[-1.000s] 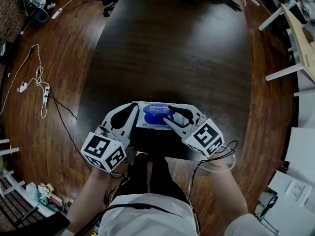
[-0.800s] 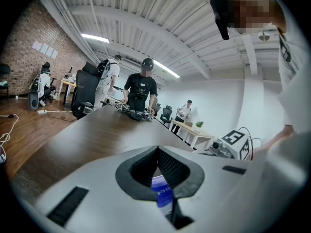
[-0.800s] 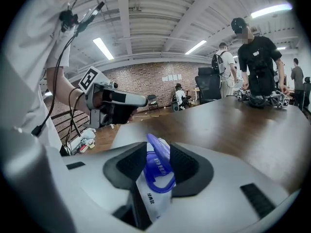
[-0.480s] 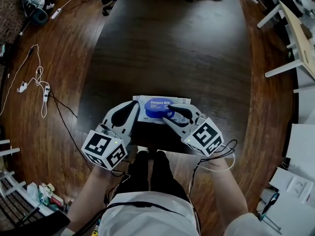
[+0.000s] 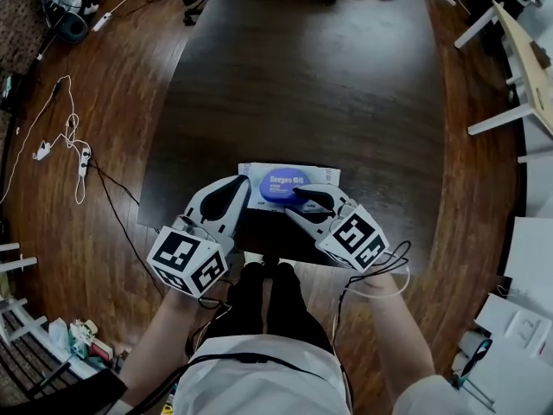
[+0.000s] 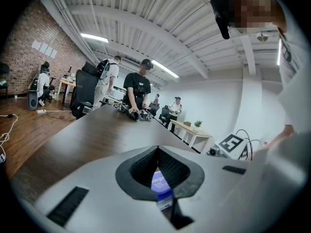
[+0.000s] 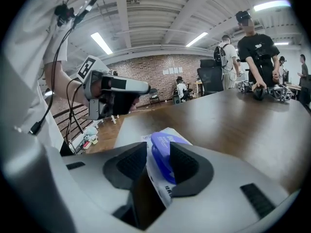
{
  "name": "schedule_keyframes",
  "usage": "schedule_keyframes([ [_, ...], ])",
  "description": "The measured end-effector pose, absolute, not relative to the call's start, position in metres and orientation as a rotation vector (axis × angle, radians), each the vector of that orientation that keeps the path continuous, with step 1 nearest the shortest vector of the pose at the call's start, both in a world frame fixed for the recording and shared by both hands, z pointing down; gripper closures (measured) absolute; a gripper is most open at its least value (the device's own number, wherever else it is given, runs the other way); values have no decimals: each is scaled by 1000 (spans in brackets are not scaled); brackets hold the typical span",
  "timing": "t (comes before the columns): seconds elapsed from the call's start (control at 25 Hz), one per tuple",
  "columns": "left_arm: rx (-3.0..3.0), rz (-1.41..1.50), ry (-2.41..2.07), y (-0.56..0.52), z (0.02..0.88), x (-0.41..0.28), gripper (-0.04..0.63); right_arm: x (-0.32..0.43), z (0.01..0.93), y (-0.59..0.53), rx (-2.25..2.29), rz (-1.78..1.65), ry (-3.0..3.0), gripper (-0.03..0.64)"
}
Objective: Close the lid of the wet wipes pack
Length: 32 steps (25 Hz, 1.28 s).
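Note:
The wet wipes pack, white with a blue oval lid, lies near the front edge of the dark table. My left gripper is at the pack's left end, its jaws closed together. In the left gripper view the pack shows through the hollow between the pads, its edge in the slit of the left gripper. My right gripper comes in from the near right. In the right gripper view the right gripper is shut on the blue lid and the film under it.
The long dark wooden table stretches away from me. White cables lie on the wooden floor at left, and white furniture stands at right. People stand at the table's far end.
The pack and both grippers now sit a little farther up and to the right in view. The right gripper's tip now lies over the blue lid.

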<state>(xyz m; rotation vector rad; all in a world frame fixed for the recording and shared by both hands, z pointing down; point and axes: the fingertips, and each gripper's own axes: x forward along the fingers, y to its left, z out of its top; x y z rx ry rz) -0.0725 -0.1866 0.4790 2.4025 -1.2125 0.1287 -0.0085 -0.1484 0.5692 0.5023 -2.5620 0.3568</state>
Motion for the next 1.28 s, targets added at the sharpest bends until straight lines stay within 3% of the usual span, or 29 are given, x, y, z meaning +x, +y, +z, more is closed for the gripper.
schedule_keyframes([
  [1.28, 2434, 127, -1179, -173, 475, -60, 592, -17, 590, -140, 448, 345, -2468, 486],
])
